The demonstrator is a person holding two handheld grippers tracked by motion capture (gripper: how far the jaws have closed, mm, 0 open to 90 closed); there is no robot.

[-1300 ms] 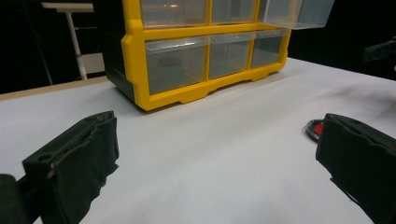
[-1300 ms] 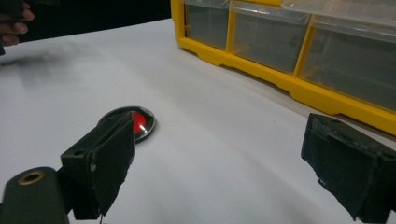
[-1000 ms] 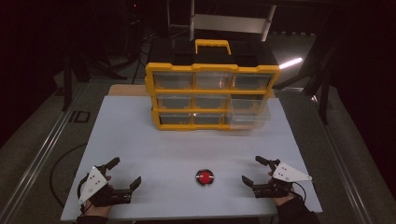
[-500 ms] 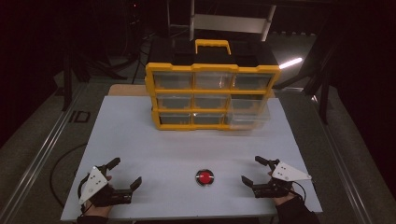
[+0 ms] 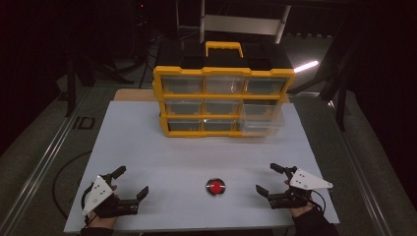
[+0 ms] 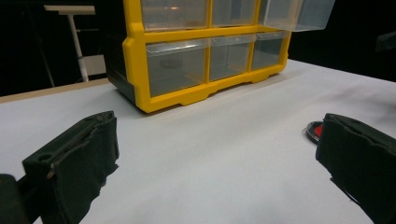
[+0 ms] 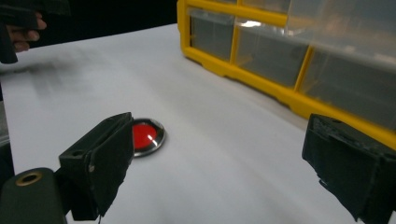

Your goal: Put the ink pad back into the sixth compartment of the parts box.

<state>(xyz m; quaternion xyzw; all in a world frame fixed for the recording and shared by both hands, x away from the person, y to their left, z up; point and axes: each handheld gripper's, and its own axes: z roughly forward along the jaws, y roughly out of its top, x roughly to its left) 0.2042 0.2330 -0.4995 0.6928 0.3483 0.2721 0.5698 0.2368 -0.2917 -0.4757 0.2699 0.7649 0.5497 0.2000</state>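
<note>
A small round red disc with a shiny metal rim lies flat on the white table between my two grippers. My left gripper rests near the front left corner, open, nothing between its jaws. My right gripper sits at the front right, also open and empty. In the right gripper view the red disc lies just beyond the left jaw. The left gripper view catches the red disc at the edge of its right jaw. A yellow drawer cabinet with clear drawers stands at the back.
The cabinet's middle right drawer is pulled out toward me. A black carry case with a yellow handle sits on top of the cabinet. The white table top ends close in front of both hands.
</note>
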